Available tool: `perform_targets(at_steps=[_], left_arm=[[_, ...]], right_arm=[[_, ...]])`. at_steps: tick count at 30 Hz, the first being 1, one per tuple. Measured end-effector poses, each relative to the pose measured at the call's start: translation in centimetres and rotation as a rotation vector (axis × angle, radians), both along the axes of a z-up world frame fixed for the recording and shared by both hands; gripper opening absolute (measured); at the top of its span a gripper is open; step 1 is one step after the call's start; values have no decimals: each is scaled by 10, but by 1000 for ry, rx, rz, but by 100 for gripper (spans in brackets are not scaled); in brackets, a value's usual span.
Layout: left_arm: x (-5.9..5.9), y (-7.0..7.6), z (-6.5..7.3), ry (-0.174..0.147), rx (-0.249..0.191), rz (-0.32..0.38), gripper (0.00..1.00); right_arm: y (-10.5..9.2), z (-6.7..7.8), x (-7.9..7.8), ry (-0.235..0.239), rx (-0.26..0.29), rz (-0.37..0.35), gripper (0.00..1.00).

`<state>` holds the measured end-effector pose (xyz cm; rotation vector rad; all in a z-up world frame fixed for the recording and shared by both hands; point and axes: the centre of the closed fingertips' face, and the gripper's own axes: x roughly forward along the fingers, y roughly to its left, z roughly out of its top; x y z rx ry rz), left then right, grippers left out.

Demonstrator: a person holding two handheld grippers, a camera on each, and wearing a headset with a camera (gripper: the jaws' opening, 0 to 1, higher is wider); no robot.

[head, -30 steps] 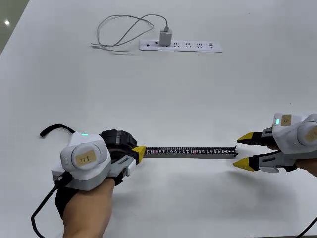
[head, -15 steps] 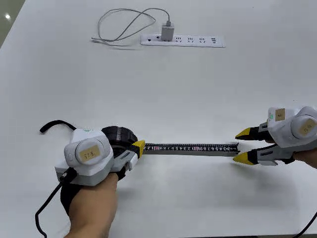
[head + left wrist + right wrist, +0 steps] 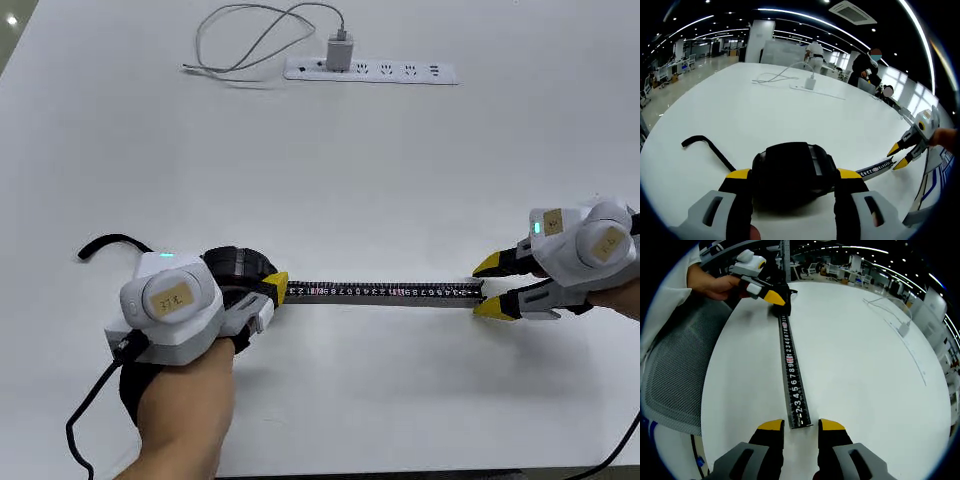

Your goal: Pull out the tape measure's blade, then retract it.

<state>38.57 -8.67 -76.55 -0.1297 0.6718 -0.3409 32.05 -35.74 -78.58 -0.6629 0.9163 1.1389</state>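
2 claws: L (image 3: 268, 302) clamped on tape measure (image 3: 792, 170) | R (image 3: 488, 287) apart, maybe touching blade (image 3: 380, 291)

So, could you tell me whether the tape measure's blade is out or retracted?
Out: the blade stretches along the table from the case in the left tool to the right tool.

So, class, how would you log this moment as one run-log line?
blade: out, flat on table | left gripper: shut on case | right gripper: open, jaws either side of blade tip
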Motion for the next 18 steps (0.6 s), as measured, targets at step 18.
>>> perform_targets(at_steps=[18], left_arm=[[0,0,0,-6,3,4,63]], right_arm=[[1,-5,2,0,-32,80,12]])
